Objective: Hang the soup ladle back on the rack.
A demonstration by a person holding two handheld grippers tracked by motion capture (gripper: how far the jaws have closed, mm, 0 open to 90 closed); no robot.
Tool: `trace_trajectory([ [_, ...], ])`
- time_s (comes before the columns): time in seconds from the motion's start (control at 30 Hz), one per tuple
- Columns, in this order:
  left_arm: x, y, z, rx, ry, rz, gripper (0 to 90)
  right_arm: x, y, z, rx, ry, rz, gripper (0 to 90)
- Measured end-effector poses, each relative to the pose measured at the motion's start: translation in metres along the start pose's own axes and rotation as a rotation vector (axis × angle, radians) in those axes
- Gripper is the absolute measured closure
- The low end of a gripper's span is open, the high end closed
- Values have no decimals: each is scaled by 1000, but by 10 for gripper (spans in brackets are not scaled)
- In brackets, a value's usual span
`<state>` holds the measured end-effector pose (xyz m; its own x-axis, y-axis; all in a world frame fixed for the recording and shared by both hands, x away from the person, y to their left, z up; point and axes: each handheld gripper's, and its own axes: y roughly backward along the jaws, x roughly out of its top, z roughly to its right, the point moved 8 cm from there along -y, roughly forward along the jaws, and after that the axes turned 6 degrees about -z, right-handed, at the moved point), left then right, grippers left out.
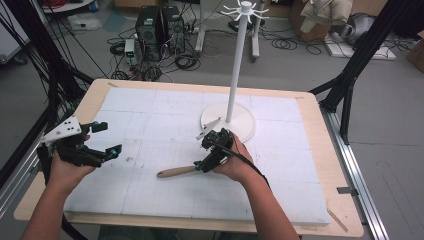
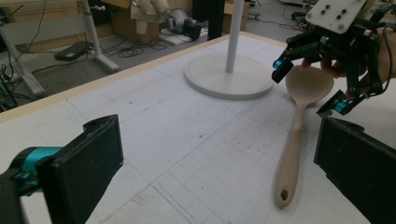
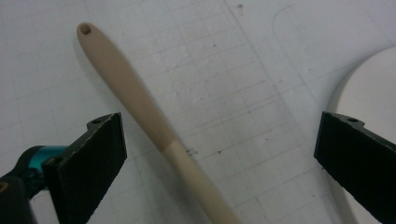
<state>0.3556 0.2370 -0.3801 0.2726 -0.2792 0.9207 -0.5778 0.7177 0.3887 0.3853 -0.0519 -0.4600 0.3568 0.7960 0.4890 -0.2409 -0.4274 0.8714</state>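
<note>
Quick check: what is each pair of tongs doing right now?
Left tongs: open, holding nothing.
Right tongs: open over the wooden spoon, not gripping it.

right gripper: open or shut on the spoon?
Open. The right gripper has its jaws wide apart, straddling the spoon handle with neither pad touching it.

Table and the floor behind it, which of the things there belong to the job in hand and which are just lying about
In the job:
wooden spoon, lying flat on the table
right gripper, open over the spoon
white hook stand beside it, likely where the spoon goes

Lying about:
left gripper, open, off to the side
computer towers and cables on the floor
cardboard box
</note>
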Motion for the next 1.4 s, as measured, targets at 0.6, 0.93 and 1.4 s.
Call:
trace_trajectory([
  [0.6,-2,-3,2,3,-6,-7,17,-13,-36,-15,72,79,-214,364],
  [0.93,-3,-5,4,1,-10,-19,18,-12,-34,-16,74,82,-202,604],
  [1.4,-5,-5,4,3,-13,-30,17,-12,-32,-22,92,85,-231,784],
])
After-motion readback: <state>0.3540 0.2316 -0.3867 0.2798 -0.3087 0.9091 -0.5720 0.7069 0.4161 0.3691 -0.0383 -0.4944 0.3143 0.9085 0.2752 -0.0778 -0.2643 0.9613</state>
